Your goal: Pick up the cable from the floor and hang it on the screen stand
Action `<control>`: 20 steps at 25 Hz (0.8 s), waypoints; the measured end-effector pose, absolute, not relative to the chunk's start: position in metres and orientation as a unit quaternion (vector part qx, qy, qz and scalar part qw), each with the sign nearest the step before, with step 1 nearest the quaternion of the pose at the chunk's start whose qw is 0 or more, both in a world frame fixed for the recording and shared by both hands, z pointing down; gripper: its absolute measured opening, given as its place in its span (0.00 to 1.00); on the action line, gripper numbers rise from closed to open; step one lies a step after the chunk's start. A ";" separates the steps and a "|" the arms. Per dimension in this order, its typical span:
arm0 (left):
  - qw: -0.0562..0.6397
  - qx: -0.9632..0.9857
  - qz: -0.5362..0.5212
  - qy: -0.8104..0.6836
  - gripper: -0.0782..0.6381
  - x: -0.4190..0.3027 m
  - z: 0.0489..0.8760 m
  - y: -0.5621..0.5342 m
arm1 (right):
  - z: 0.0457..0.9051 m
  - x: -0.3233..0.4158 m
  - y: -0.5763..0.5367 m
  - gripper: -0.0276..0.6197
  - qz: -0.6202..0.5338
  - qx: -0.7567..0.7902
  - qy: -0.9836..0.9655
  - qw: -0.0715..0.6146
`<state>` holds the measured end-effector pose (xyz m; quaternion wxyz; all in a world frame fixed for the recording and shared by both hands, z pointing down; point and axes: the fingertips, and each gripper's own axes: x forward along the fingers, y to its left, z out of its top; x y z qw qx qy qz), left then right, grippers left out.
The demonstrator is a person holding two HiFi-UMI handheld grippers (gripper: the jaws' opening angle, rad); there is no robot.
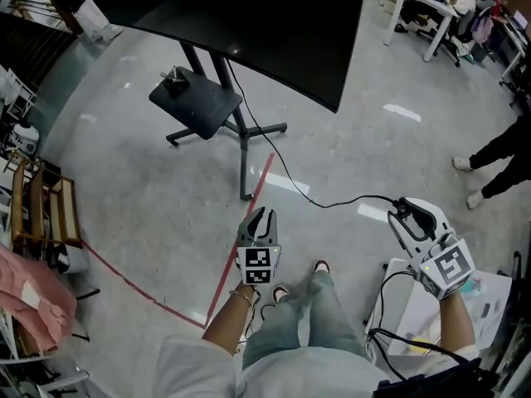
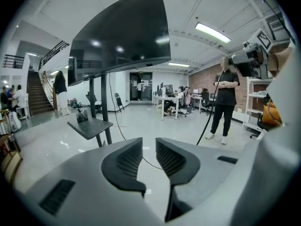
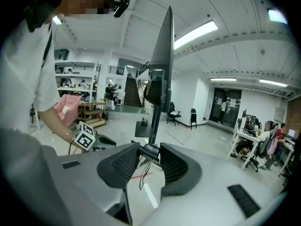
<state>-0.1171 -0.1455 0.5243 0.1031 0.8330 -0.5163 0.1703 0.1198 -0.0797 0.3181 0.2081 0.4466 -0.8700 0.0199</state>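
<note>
Two tongs are raised in front of the person, one in each hand, each with one marker cube. The left tongs [image 1: 263, 214] stand slightly parted, and the left gripper view shows only bare floor in the narrow gap between the two ribbed pads. They hold nothing. The right tongs [image 1: 405, 208] are closed on the one cable [image 3: 150, 153]. A thick black piece of it is pinched between the pads, and thin dark strands hang below the grip.

Under the tongs, the person's two shoes [image 1: 319, 266] stand on the pale grey floor [image 1: 141, 197]. Two red tape lines [image 1: 241, 239] on it meet in a corner just left of the feet.

From the right tongs the cable drops to the floor. It curves away to the left and runs up past the foot of the one screen stand [image 1: 243, 152], behind its post and under the screen's lower edge. No part of it hangs on the stand.

The stand has dark legs spread on the floor and carries one dark shelf [image 1: 199, 106] with one small object on it. Above it is one large black screen [image 1: 249, 23].

Further off, at the right edge, one bystander [image 1: 498, 152] in dark trousers and two pale shoes stands well apart from the stand.
</note>
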 end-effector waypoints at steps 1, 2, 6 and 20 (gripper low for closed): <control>0.096 0.840 0.169 -0.507 0.25 -0.112 0.523 -0.145 | 0.298 0.119 -0.076 0.27 0.020 0.444 -0.872 0.204; 0.088 0.847 0.171 -0.496 0.32 -0.106 0.523 -0.144 | 0.281 0.119 -0.072 0.27 0.016 0.439 -0.876 0.202; 0.008 0.868 0.221 -0.444 0.43 -0.081 0.542 -0.139 | 0.228 0.117 -0.059 0.27 0.002 0.424 -0.884 0.199; -0.161 0.830 0.442 -0.301 0.46 -0.009 0.685 -0.200 | 0.147 0.136 -0.061 0.27 0.040 0.431 -0.881 0.192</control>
